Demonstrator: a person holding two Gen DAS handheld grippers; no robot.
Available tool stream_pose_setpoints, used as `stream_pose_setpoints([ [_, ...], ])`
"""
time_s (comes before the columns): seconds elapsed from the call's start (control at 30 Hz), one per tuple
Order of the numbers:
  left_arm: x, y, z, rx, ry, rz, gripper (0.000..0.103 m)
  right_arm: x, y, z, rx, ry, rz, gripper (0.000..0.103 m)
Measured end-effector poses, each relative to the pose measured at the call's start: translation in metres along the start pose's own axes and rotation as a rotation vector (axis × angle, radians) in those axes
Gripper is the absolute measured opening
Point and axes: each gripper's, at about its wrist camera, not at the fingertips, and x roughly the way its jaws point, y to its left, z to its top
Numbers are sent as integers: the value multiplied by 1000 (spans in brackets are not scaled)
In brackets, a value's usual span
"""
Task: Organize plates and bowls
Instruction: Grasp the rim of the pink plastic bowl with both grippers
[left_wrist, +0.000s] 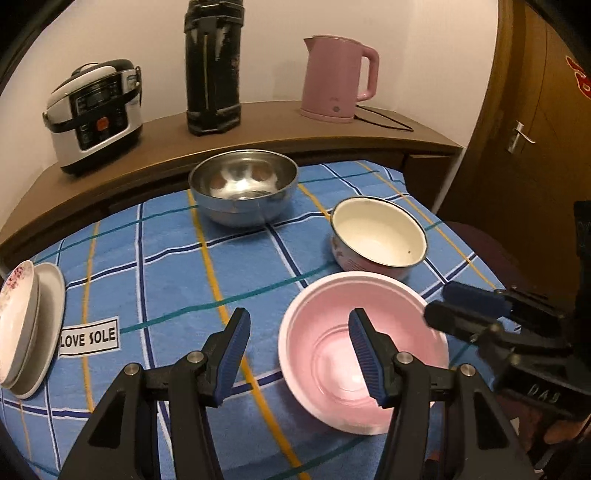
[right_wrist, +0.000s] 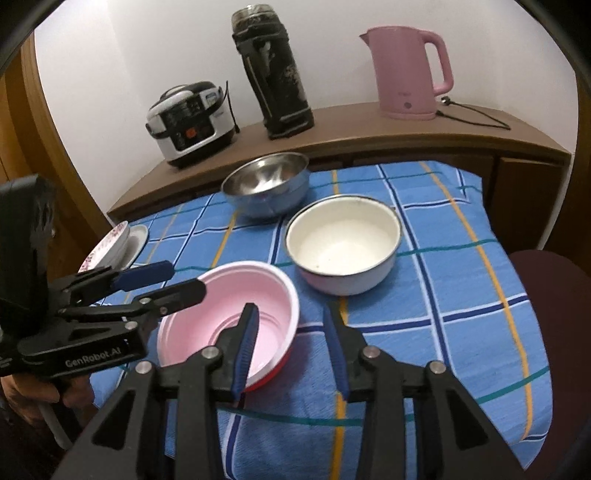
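Observation:
A pink plastic bowl (left_wrist: 332, 369) (right_wrist: 236, 306) with a red outside sits on the blue checked cloth nearest me. My left gripper (left_wrist: 301, 350) (right_wrist: 184, 278) is open and straddles its left rim, one finger over the inside, the other over the cloth. My right gripper (right_wrist: 291, 343) (left_wrist: 460, 308) is open around the right rim, its pads apart from the wall. Behind stand a white enamel bowl (left_wrist: 378, 236) (right_wrist: 343, 240) and a steel bowl (left_wrist: 243, 184) (right_wrist: 266, 184). A stack of plates (left_wrist: 26, 325) (right_wrist: 114, 243) lies at the far left edge.
A wooden shelf (left_wrist: 280, 125) behind the table carries a rice cooker (left_wrist: 96, 114), a black flask (left_wrist: 214, 66) and a pink kettle (left_wrist: 336, 77) with its cord. A dark red chair (right_wrist: 546, 288) stands at the right, a door (left_wrist: 517, 129) beyond.

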Motion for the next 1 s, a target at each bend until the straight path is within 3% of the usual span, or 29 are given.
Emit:
stream_pose_setpoints([
  [0.07, 4, -1, -1, 6, 13, 8, 55, 3, 0, -1, -2, 7, -8, 34],
  [0.13, 8, 1, -5, -9, 38, -4, 42, 6, 1, -3, -6, 20, -9, 30],
  [0.3, 19, 1, -10, -27, 82, -18, 40, 12, 2, -6, -5, 49, -11, 24],
  [0.37, 22, -1, -11, -22, 93, -15, 32, 16, 1, -7, 2, 63, -10, 17],
  [0.5, 29, -1, -15, -21, 121, 1, 27, 20, 1, -8, 10, 73, -6, 14],
  [0.57, 32, 0, -15, -25, 129, 6, 17, 22, 0, -9, 17, 79, -7, 11],
  [1.0, 27, 3, -11, -46, 100, -8, 12, 21, 0, 0, 40, 75, 14, 9],
])
